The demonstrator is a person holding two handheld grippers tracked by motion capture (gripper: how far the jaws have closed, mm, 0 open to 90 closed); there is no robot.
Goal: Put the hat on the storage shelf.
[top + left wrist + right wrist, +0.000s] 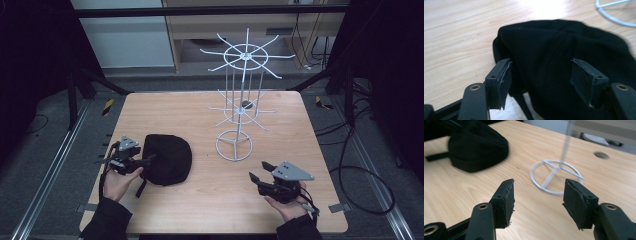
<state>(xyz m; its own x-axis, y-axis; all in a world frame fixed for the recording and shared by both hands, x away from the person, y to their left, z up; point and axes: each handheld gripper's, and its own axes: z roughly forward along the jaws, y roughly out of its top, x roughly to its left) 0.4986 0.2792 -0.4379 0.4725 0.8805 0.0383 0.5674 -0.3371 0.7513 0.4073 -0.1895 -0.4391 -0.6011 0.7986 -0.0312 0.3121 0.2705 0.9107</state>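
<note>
here, black cap (167, 159) flat, strap (141, 188) toward person

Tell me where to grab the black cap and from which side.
Take the black cap at its left edge, by the strap end, coming in level from the left where the left gripper already stands open around it. The soft crown lies slumped flat on the table, so a thin fabric edge probably pinches more surely than the dome.
</note>
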